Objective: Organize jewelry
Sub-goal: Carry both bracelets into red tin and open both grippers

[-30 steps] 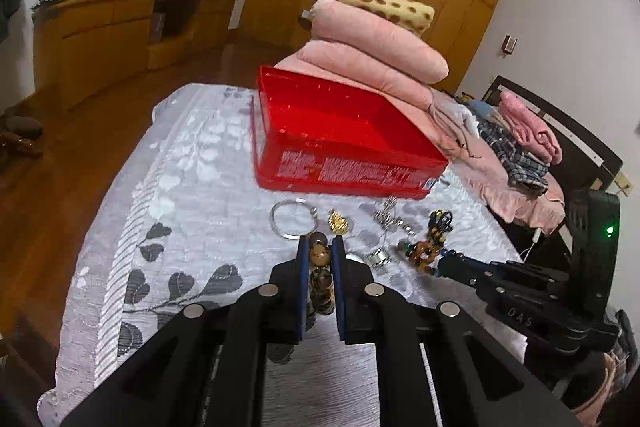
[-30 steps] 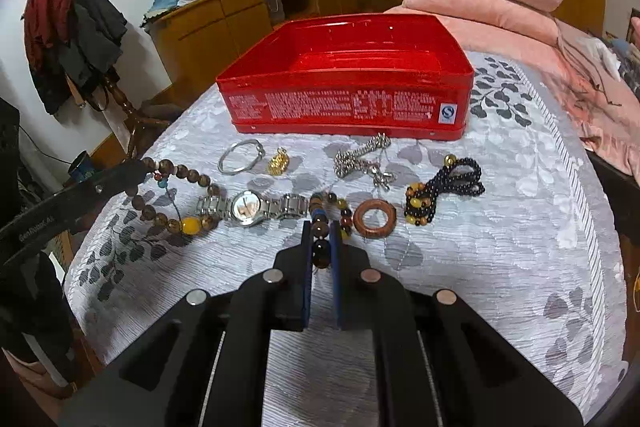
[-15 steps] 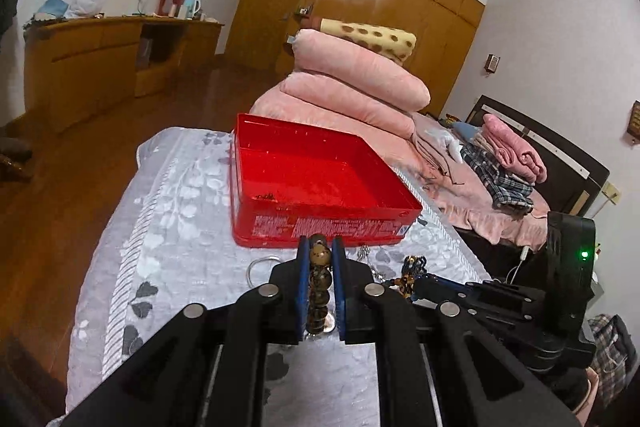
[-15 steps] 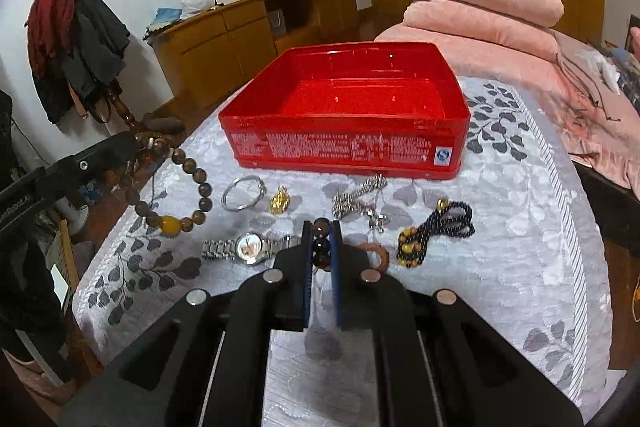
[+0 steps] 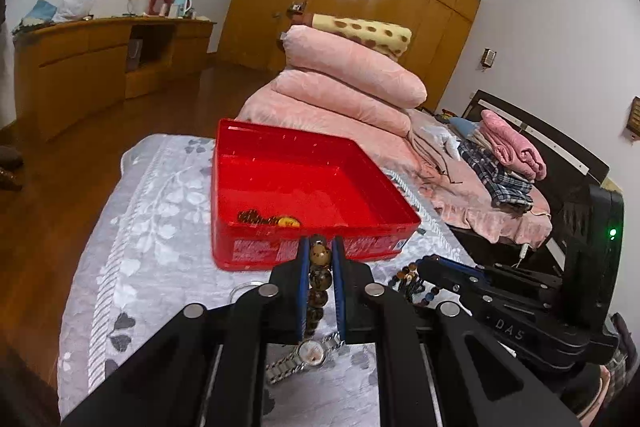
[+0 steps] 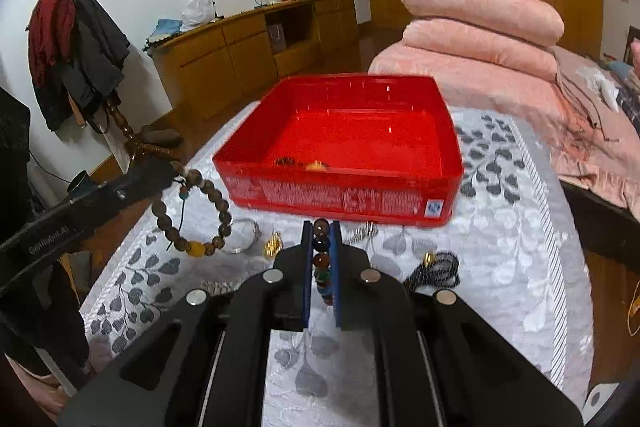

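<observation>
**Two bead bracelets carried toward the red box**

Left gripper: clamped narrow on a brown wooden-bead bracelet, the loop dangling below the tips, clear of the cloth, as seen from the right wrist view. Right gripper: clamped narrow on a multicoloured bead bracelet, beads stacked between the blue pads, the rest hanging beneath. Red box: open-topped, resting on the grey leaf-patterned bedspread, just ahead of both grippers; already holding a dark bead string with an amber bead near its front wall.

Left on the cloth in front of the box: silver ring, small gold charm, black cord bracelet, wristwatch. Pale metal piece near the box's front wall partly hidden behind the right gripper; kind not clear.

Step in hand, as judged: transfer of both bracelets into the box. For a clean drop: enough height for each dangling loop to pass over the front wall without snagging the rim; tips brought well inside the walls before release; separate landing spots, one to each side, away from the string already inside, to prevent tangling. Release best done one gripper at a time, low over the floor of the box, so beads settle rather than bounce. Risk: a hanging loop catching the wall and dragging the light box across the cloth.
</observation>
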`<state>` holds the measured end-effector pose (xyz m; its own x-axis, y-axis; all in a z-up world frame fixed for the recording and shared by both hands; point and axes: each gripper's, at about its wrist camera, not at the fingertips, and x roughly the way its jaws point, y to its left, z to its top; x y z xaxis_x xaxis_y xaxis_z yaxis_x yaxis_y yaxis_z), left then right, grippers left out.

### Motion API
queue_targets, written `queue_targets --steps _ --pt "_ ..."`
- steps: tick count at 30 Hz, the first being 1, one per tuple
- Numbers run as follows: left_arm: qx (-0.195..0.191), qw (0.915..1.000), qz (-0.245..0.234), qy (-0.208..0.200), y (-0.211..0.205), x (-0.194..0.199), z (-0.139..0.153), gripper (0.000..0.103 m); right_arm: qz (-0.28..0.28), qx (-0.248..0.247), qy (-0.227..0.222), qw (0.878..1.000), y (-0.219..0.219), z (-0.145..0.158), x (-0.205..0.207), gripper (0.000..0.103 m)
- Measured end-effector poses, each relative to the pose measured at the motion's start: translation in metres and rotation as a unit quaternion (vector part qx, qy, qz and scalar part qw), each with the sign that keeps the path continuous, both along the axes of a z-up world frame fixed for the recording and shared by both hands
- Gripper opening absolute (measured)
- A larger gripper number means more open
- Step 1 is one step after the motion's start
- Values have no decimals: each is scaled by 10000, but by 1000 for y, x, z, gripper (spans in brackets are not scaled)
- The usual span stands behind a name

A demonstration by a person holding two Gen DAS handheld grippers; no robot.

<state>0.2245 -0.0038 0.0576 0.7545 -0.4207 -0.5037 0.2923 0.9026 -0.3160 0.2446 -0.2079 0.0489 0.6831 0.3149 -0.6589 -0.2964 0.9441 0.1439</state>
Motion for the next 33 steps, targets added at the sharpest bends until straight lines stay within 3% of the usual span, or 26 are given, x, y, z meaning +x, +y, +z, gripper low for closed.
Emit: queue_targets --steps 16,24,33 --pt "63 9996 153 -242 -12 54 30 11 -111 149 -240 9995 -8 33 55 7" --pt "187 9992 317 -179 -18 88 24 11 -171 253 -197 9993 -8 32 82 7" --pt "356 9985 377 151 -25 119 -3 11 -279 241 98 9993 -6 5 113 7"
